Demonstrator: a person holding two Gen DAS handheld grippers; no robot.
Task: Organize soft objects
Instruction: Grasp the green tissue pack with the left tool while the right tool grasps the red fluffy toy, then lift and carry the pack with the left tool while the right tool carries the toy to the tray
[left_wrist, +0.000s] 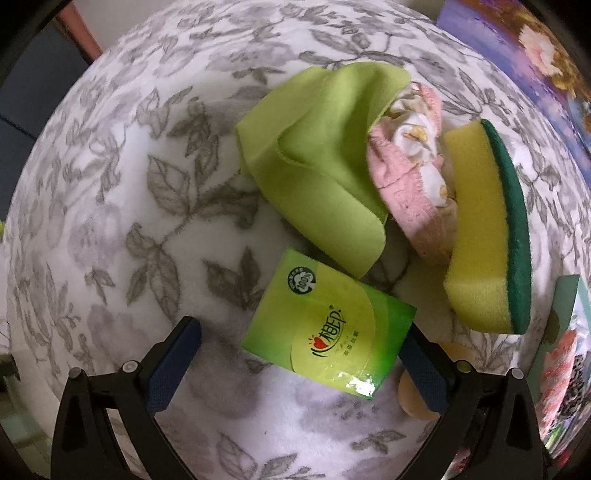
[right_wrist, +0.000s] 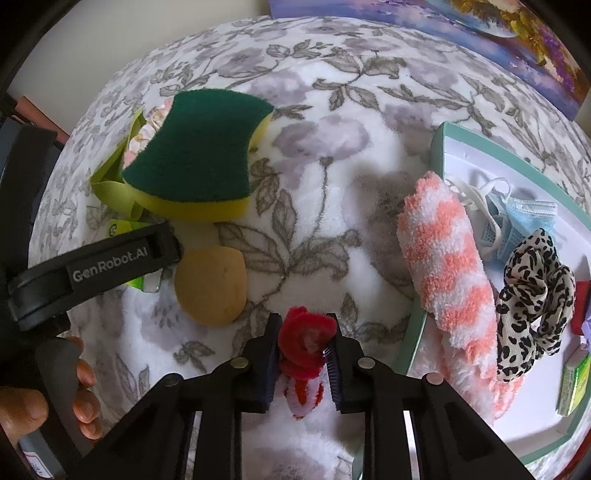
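Note:
In the left wrist view my left gripper (left_wrist: 299, 369) points straight down, open, over a green tissue pack (left_wrist: 328, 328) lying on the floral blanket. The pack lies between the jaws, and the left pad stands clear of it. Beyond it lie a light green cloth (left_wrist: 317, 162), a pink and white cloth (left_wrist: 406, 166) and a yellow sponge with a dark green scouring side (left_wrist: 480, 229). In the right wrist view my right gripper (right_wrist: 304, 343) is shut on a red and white fuzzy piece (right_wrist: 306, 336). A tan round sponge (right_wrist: 210, 284) lies just to its left.
A teal-rimmed white box (right_wrist: 439, 147) at the right holds a pink-striped fuzzy sock (right_wrist: 443, 277) draped over its rim, a blue face mask (right_wrist: 524, 218) and a leopard scrunchie (right_wrist: 532, 295). A person's hand (right_wrist: 81, 387) holds the left tool. A painting (right_wrist: 517, 37) lies at the far edge.

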